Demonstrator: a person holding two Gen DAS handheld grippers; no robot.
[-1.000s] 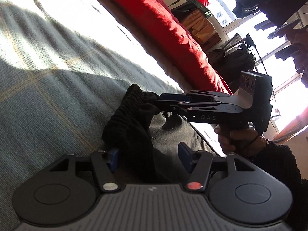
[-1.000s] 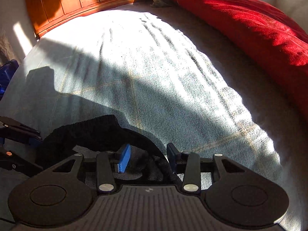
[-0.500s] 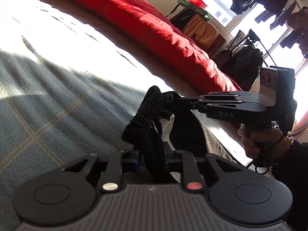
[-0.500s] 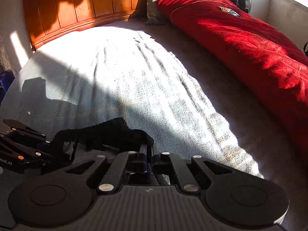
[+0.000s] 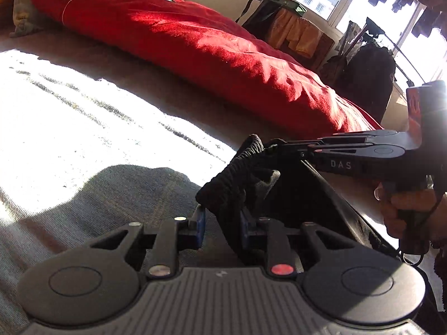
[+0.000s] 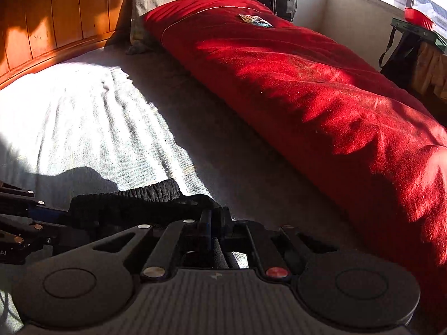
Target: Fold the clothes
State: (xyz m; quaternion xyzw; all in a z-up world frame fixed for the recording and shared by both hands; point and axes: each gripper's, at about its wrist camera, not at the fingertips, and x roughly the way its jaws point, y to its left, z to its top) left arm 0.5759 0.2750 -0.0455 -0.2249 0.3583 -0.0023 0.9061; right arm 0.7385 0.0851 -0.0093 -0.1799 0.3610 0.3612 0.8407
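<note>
Left gripper [image 5: 220, 220] grasping black garment [image 5: 237, 184], jaws easing apart. Right gripper [image 6: 216, 220] grasping its far waistband end, jaws apparently easing too. Red duvet [image 6: 321, 89] right.

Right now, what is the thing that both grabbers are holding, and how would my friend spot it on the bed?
Find the big red blanket along one side of the bed, then the pale sunlit sheet beside it. At the near edge of that sheet is a black garment, the only black cloth on the bed. Its ribbed, stretchy waistband is pinched between the left gripper and the right gripper.
</note>
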